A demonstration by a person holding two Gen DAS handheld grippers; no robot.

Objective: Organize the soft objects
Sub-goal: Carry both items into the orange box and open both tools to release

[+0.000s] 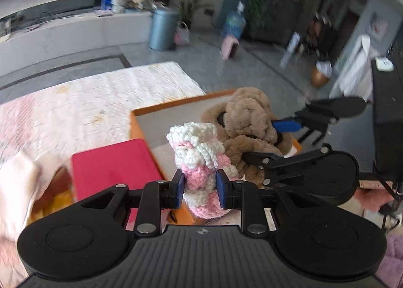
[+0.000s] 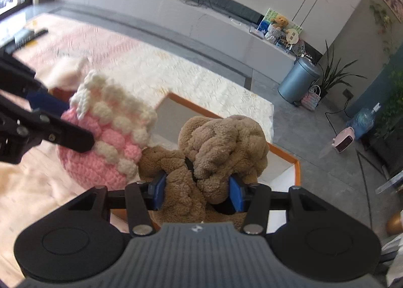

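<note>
At lower centre of the left wrist view, we are seeing the left hand-held gripper (image 1: 199, 188) clenching a pink-and-white knit (image 1: 199, 159) between its blue pads (image 1: 179, 188). At lower centre of the right wrist view, the right hand-held gripper (image 2: 197, 193) is grasping a brown plush (image 2: 216, 159). Both soft things are hanging above the orange box (image 1: 141, 121), the knit just left of the plush in either view. A red lid (image 1: 113, 164) is lying at the box's left, on a pale rug (image 1: 100, 96).
</note>
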